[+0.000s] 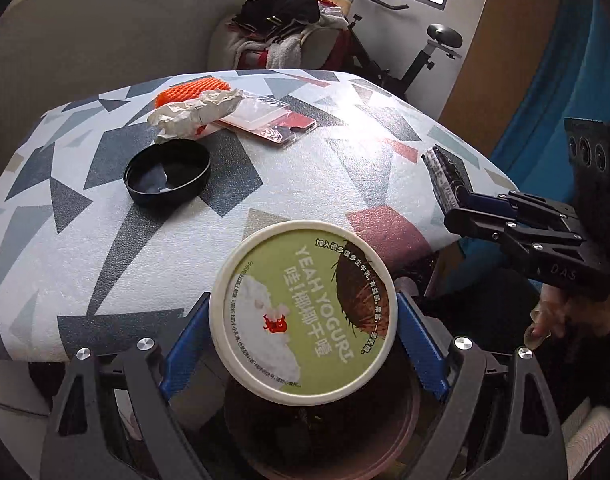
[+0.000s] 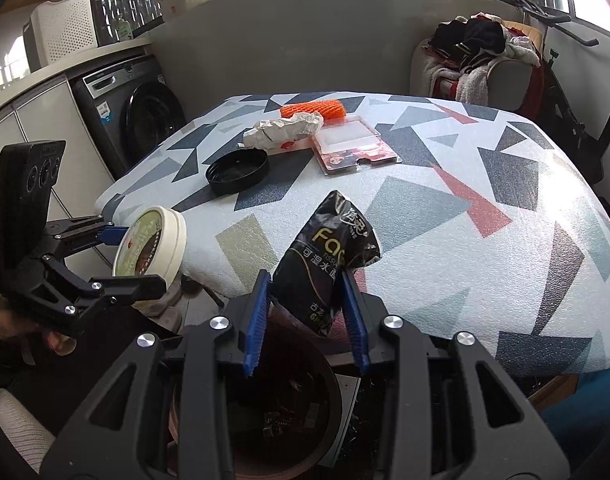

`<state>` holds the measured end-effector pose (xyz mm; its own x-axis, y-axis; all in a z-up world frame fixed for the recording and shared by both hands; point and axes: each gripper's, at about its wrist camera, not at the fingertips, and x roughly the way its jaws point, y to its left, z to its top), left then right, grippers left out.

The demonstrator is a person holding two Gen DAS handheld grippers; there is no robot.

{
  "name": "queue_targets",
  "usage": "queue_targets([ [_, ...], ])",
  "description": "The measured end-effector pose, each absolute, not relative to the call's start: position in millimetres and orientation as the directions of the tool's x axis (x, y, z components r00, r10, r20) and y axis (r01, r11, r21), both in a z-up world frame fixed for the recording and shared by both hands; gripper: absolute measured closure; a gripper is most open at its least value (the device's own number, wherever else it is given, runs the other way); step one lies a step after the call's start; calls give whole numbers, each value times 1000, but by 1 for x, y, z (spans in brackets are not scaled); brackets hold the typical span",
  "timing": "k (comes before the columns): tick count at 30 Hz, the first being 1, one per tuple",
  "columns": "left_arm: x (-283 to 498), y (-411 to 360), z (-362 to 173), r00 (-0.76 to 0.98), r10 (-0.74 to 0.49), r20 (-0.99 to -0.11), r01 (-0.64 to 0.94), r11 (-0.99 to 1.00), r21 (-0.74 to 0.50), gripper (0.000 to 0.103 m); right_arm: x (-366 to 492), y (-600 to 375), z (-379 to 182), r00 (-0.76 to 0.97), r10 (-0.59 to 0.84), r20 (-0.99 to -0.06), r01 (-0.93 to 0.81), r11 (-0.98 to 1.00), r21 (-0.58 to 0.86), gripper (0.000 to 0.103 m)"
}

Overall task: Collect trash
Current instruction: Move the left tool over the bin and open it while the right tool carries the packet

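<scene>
A round yogurt cup (image 1: pixel 303 312) with a green lid sits sideways between the blue pads of my left gripper (image 1: pixel 303 340), which is shut on it at the table's near edge. A brown round bin (image 1: pixel 321 436) lies right below the cup. The right wrist view shows the same yogurt cup (image 2: pixel 153 248) in the left gripper (image 2: pixel 141 256) at the left. My right gripper (image 2: pixel 307 308) is shut on a black tissue pack (image 2: pixel 325 256), held upright over the bin (image 2: pixel 257 400). From the left wrist view, the right gripper (image 1: pixel 461 196) and its pack (image 1: pixel 445 176) hang over the table's right edge.
The table (image 2: pixel 465 200) has a cover of grey, blue and red shapes. On its far half lie a black lid (image 2: pixel 237 171), crumpled paper (image 2: pixel 283 130), an orange foam net (image 2: pixel 313 109) and a clear blister pack (image 2: pixel 351 144). A washing machine (image 2: pixel 141 120) stands at the left, with an exercise bike and piled clothes behind.
</scene>
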<state>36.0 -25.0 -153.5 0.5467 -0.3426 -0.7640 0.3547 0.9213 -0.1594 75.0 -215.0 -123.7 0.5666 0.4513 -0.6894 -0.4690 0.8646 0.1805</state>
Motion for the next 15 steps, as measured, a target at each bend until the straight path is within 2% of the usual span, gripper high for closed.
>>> queue_targets([
  [6,19,-33,-166,516,-353,-781,380,911,-160,15,63,-215,-124,564,449,-693,-473,864,175,66],
  [8,18,-34,-168,498,-362,-788,383,907,-175,10,61,-215,-124,559,453,-694,-477,861,177,66],
  [15,8,-20,-155,546,-353,-760,354,919,-172,8,46,-200,-134,518,465,-718,-533,832,153,65],
])
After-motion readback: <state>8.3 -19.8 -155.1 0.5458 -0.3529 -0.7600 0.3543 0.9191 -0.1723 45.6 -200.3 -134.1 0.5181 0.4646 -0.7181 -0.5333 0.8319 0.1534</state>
